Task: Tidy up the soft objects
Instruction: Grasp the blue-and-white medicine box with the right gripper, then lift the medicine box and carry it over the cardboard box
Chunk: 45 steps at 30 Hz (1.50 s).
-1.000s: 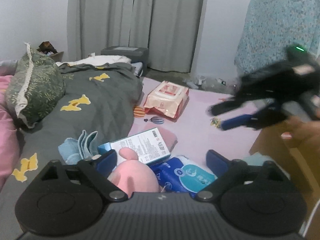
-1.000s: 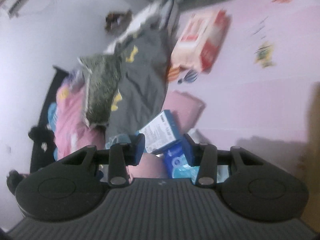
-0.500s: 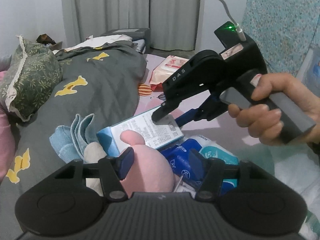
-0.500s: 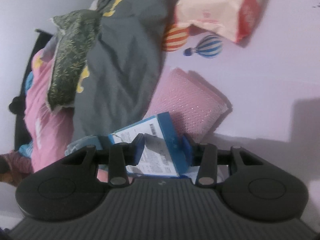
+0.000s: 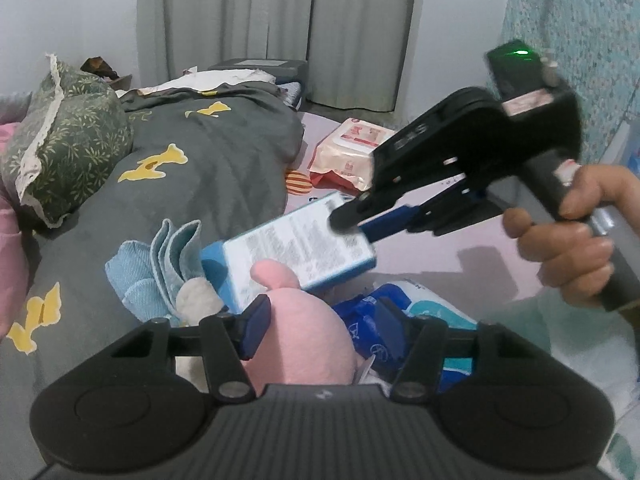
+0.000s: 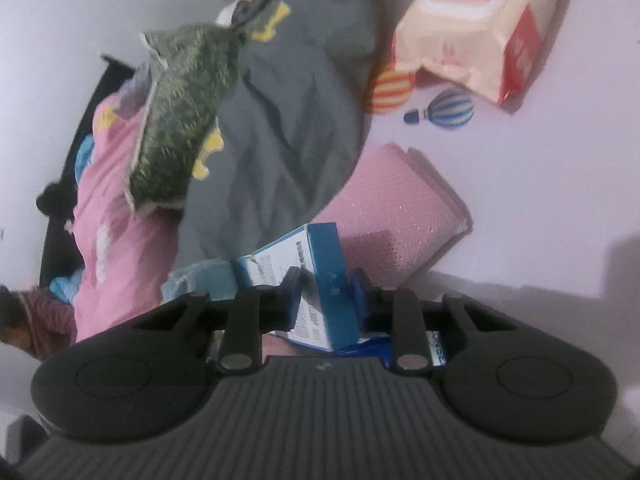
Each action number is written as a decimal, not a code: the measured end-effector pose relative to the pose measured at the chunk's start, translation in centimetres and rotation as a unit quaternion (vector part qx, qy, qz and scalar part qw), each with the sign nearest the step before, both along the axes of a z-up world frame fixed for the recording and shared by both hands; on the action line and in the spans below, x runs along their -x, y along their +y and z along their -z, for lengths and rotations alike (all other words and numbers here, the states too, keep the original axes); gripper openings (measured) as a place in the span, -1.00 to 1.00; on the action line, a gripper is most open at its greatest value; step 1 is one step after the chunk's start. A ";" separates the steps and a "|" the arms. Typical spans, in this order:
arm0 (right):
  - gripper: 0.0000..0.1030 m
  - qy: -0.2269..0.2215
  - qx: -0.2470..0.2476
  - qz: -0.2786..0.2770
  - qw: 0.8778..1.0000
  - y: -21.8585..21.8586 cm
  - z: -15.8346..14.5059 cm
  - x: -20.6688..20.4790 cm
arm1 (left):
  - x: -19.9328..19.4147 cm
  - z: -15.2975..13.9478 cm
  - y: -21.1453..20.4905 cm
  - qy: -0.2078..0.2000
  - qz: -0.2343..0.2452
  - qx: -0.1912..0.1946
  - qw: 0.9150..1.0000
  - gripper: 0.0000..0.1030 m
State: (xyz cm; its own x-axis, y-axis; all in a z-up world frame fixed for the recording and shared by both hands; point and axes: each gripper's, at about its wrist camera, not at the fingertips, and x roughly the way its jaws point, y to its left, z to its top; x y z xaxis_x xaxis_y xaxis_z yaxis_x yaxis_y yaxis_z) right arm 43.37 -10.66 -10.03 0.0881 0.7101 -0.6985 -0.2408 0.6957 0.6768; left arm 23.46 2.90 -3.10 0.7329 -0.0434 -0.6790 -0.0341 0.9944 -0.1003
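- Between your right gripper (image 6: 325, 300) pads sits the blue-and-white box (image 5: 298, 246), pinched at its near corner; the jaws have just been closing on it.
- Your left gripper (image 5: 320, 330) stands half spread around the pink plush toy (image 5: 304, 340), just closed in, contact unclear.
- Next, I judge: lift the box clear of the plush, then squeeze gently.

blue-and-white box (image 5: 298, 246): dense printed text and a barcode, too blurred to read | red-and-cream pack (image 6: 476, 24): red label, illegible | blue packet (image 5: 362, 320): white marks, unreadable
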 end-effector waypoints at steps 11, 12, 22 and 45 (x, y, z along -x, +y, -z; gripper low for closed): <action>-0.63 0.015 0.022 0.101 0.995 -8.4 -2.8 5.2 | 3.1 -2.0 -1.2 -0.018 0.037 0.045 0.998 0.15; -0.63 0.022 0.016 0.103 0.994 -9.0 -2.7 5.9 | 3.4 -2.1 -1.5 -0.019 0.046 0.048 0.998 0.15; -0.63 0.070 -0.028 0.109 0.991 -12.8 -1.7 12.1 | 4.9 -1.9 -2.5 0.001 0.093 0.082 0.992 0.14; -0.16 0.053 0.049 0.074 0.995 -14.9 -3.7 6.7 | -1.3 0.6 -2.9 0.095 0.095 0.150 0.980 0.05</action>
